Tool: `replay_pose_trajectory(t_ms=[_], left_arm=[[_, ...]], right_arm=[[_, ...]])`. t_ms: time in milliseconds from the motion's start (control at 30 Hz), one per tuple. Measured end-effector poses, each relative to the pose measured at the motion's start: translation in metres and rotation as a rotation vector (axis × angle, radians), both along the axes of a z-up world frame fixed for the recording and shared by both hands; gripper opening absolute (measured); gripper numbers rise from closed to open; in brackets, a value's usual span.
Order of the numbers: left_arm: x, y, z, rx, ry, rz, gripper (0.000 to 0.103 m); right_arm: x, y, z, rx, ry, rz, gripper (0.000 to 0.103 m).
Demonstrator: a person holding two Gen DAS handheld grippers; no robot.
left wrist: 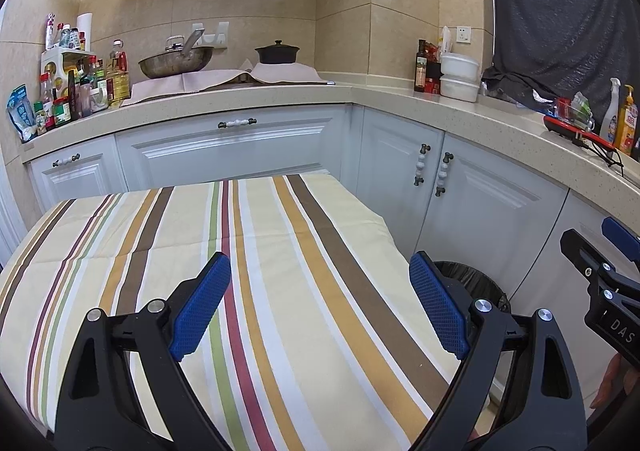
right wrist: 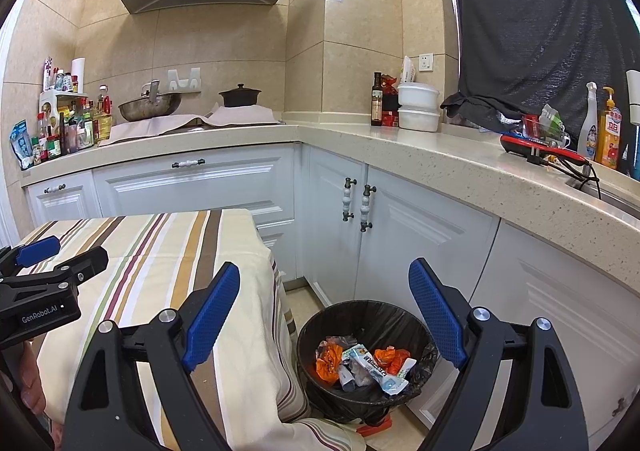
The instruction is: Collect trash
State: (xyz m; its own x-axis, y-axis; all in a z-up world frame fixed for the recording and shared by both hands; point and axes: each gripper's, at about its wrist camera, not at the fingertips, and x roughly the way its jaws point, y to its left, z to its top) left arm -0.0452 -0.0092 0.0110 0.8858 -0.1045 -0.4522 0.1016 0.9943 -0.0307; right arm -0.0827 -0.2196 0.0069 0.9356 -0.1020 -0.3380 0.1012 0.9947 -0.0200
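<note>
Trash (right wrist: 362,365), crumpled orange and white-blue wrappers, lies jumbled in the black-lined bin (right wrist: 316,325) on the floor beside the striped table (right wrist: 160,251); its orientation seems mixed. Left gripper (left wrist: 320,305) and right gripper (right wrist: 324,317) both gape, empty.

Striped tablecloth (left wrist: 280,271), wok (left wrist: 176,61), black pot (left wrist: 277,53), white cabinets (right wrist: 192,187)

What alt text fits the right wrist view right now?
The open, empty right gripper hangs above a black-lined trash bin holding crumpled wrappers, beside a striped-cloth table. White kitchen cabinets stand behind.
</note>
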Motion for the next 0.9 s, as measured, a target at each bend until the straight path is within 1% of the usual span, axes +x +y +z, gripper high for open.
replay_pose_trajectory(t_ms=[800, 900], left_arm=[[-0.0008, 0.0022, -0.0024, -0.002, 0.001, 0.001, 0.089], [-0.0010, 0.0022, -0.0024, -0.005, 0.003, 0.006, 0.090]], right_arm=[[0.0001, -0.0010, -0.0008, -0.002, 0.004, 0.001, 0.084], [0.0006, -0.0008, -0.0009, -0.001, 0.004, 0.000, 0.084]])
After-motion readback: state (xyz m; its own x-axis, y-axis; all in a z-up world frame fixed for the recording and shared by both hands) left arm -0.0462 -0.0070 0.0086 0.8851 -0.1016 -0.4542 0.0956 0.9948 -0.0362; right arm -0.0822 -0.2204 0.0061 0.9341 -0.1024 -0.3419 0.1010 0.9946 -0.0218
